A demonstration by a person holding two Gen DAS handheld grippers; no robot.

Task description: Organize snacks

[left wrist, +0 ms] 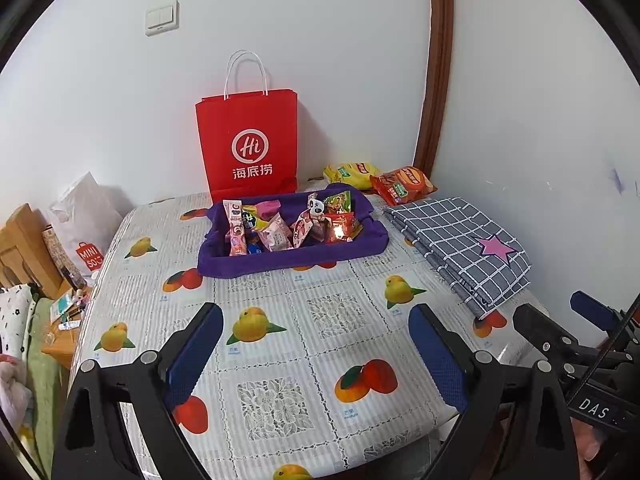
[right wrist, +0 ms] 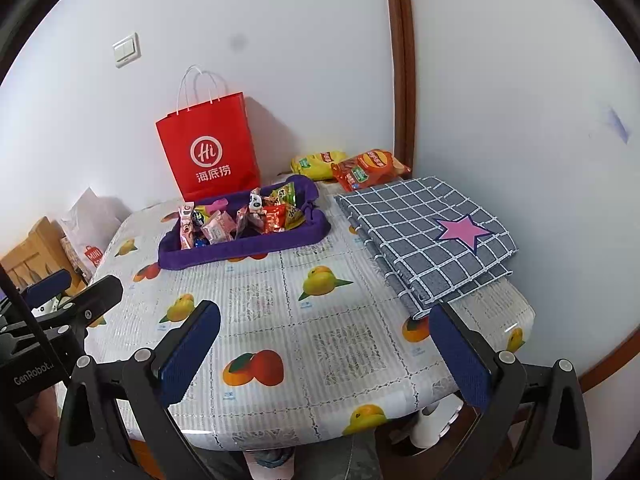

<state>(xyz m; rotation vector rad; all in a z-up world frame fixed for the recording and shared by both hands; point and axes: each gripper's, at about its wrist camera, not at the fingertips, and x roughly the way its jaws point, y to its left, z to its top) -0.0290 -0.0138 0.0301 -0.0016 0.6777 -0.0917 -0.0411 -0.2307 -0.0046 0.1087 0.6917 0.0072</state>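
— Where were the snacks?

— Most small bright snack packets lay heaped in the soft purple fabric basket at the far middle of the fruit-print plastic tablecloth. A yellow crisp bag and an orange crisp bag sat behind it, near the wall.

— And the claws?

— The left gripper stood wide apart, holding nothing, over the near cloth. The right gripper was likewise spread and empty.

— Anything else?

— A red paper shopping bag stood upright behind the basket; a folded grey checked cloth with a pink star lay to the right.
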